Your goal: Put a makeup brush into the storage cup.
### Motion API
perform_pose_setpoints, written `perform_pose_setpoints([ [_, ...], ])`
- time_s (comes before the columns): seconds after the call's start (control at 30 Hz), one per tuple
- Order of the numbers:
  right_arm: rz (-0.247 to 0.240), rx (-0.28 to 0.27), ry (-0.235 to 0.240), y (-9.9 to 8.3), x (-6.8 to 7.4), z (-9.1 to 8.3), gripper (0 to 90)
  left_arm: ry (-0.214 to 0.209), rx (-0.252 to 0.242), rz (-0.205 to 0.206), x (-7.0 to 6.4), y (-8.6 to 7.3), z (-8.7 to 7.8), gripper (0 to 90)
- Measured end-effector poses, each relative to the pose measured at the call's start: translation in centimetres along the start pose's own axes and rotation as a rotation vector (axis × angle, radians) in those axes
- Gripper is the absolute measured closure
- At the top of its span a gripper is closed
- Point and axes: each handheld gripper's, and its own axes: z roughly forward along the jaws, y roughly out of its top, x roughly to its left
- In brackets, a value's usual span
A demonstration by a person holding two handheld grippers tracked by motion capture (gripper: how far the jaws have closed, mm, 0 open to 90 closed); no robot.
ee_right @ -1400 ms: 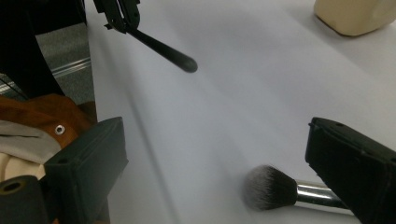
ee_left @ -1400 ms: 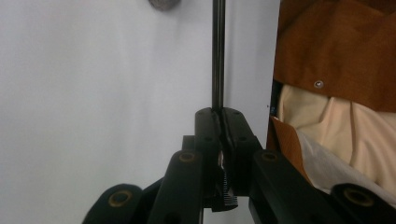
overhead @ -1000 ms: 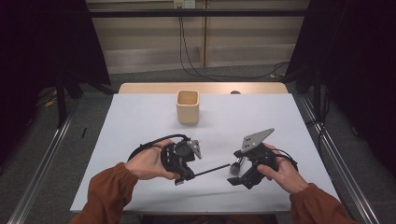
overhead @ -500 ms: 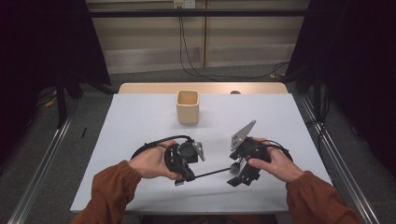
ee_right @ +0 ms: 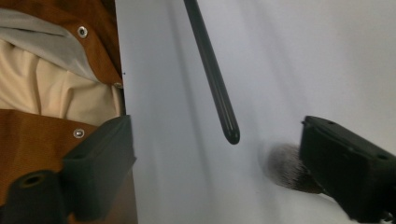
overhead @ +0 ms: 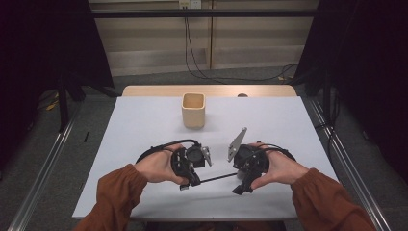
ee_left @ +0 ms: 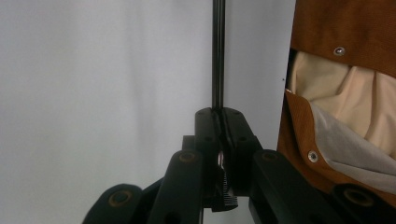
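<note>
A thin black rod [overhead: 217,178] lies low over the white table [overhead: 144,125] between my two grippers. My left gripper [overhead: 186,182] is shut on one end of it; in the left gripper view the closed jaws [ee_left: 219,119] pinch the rod [ee_left: 218,51], which runs straight away from them. My right gripper [overhead: 242,183] stands open at the rod's other end. In the right gripper view the rod's rounded free end [ee_right: 230,134] sits between the spread fingers [ee_right: 105,154], touching neither. A blurred dark patch [ee_right: 285,170] lies by the right jaw; I cannot tell what it is.
A beige square cup [overhead: 193,109] stands upright at the back middle of the table. The person's rust-brown sleeves [overhead: 118,192] come in from the near edge. A brown jacket with a cream lining [ee_left: 336,93] hangs just past the table's near edge.
The right hand and its gripper have moved left toward the rod's free end. The left gripper has shifted only slightly and keeps its hold on the rod.
</note>
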Motion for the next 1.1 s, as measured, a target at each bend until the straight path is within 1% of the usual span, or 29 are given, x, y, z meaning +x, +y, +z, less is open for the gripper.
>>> perform_pose_setpoints([
  [0.03, -0.001, 0.004, 0.009, 0.1, 0.0, 0.1, 18.7, 0.003, -0.007, -0.006, -0.1, 0.0, 0.1, 85.7],
  [0.07, -0.012, 0.001, 0.010, 0.2, -0.2, 0.1, 22.7, 0.014, -0.006, 0.006, -0.1, 0.1, 0.1, 85.7],
  [0.1, -0.002, 0.010, 0.024, 0.3, -0.2, 0.1, 29.0, 0.014, -0.009, 0.010, -0.1, 0.1, 0.2, 85.7],
  [0.13, -0.005, 0.015, 0.029, 0.4, -0.2, 0.0, 33.8, 0.020, -0.019, 0.015, -0.2, 0.1, 0.1, 85.7],
  [0.17, -0.015, 0.010, 0.029, 0.5, -0.3, 0.0, 38.2, 0.002, -0.025, 0.013, -0.2, 0.2, 0.0, 85.7],
  [0.23, -0.028, 0.004, 0.029, 0.7, -0.3, -0.1, 46.2, 0.021, -0.034, 0.014, -0.3, 0.3, 0.1, 85.8],
  [0.27, -0.025, 0.005, 0.028, 0.8, -0.2, -0.1, 47.9, 0.012, -0.035, 0.011, -0.3, 0.3, 0.2, 85.7],
  [0.3, -0.032, -0.002, 0.030, 0.8, -0.3, -0.1, 50.6, 0.008, -0.027, 0.011, -0.3, 0.4, 0.3, 85.7],
  [0.33, -0.032, 0.008, 0.034, 0.9, -0.3, -0.2, 54.7, 0.013, -0.022, 0.013, -0.3, 0.4, 0.4, 85.7],
  [0.37, -0.038, 0.006, 0.041, 0.9, -0.3, -0.1, 57.0, 0.008, -0.018, 0.013, -0.3, 0.4, 0.4, 85.7],
  [0.4, -0.036, 0.010, 0.038, 0.9, -0.2, -0.1, 59.2, 0.014, -0.021, 0.021, -0.2, 0.4, 0.6, 85.7],
  [0.47, -0.046, 0.017, 0.037, 0.9, -0.2, 0.1, 64.2, 0.000, -0.017, 0.016, -0.2, 0.4, 0.6, 85.7],
  [0.53, -0.050, 0.016, 0.035, 1.0, -0.2, 0.2, 66.9, 0.016, -0.023, 0.006, -0.2, 0.3, 0.7, 85.7],
  [0.57, -0.052, 0.012, 0.037, 1.0, -0.2, 0.2, 67.1, 0.009, -0.022, 0.004, -0.2, 0.3, 0.7, 85.7],
  [0.63, -0.054, 0.010, 0.032, 1.3, -0.3, 0.3, 69.0, 0.000, -0.019, 0.016, 0.0, 0.2, 0.8, 85.7],
  [0.7, -0.069, 0.001, 0.033, 1.6, -0.4, 0.4, 72.9, 0.003, -0.023, 0.005, 0.0, 0.1, 0.9, 85.7],
  [0.73, -0.062, 0.005, 0.034, 1.8, -0.3, 0.4, 75.2, -0.001, -0.026, 0.007, 0.0, 0.0, 1.0, 85.7],
  [0.77, -0.076, 0.003, 0.037, 1.9, -0.4, 0.5, 78.1, 0.001, -0.016, 0.014, 0.0, 0.0, 1.0, 85.7],
  [0.8, -0.077, 0.005, 0.039, 1.9, -0.3, 0.6, 79.7, 0.010, -0.017, 0.017, 0.0, -0.1, 1.1, 85.7],
  [0.83, -0.079, 0.006, 0.037, 1.9, -0.3, 0.6, 81.8, 0.000, -0.015, 0.020, 0.1, -0.1, 1.1, 85.7],
  [0.9, -0.076, 0.011, 0.040, 2.0, -0.4, 0.8, 82.4, 0.002, -0.015, 0.019, 0.1, -0.2, 1.2, 85.7],
  [0.93, -0.073, 0.014, 0.045, 2.0, -0.4, 0.8, 82.6, 0.006, -0.020, 0.013, 0.0, -0.2, 1.3, 85.6],
  [0.97, -0.070, 0.022, 0.050, 2.1, -0.5, 0.9, 82.8, 0.001, -0.012, 0.026, 0.1, -0.2, 1.2, 85.6],
  [1.0, -0.067, 0.022, 0.054, 2.1, -0.5, 1.0, 83.1, 0.008, -0.014, 0.034, 0.1, -0.3, 1.2, 85.6],
  [1.07, -0.074, 0.023, 0.063, 2.1, -0.6, 1.2, 84.0, 0.011, -0.012, 0.042, 0.1, -0.4, 1.2, 85.5],
  [1.1, -0.075, 0.026, 0.067, 2.1, -0.5, 1.3, 84.5, 0.014, -0.020, 0.035, 0.1, -0.4, 1.2, 85.3],
])
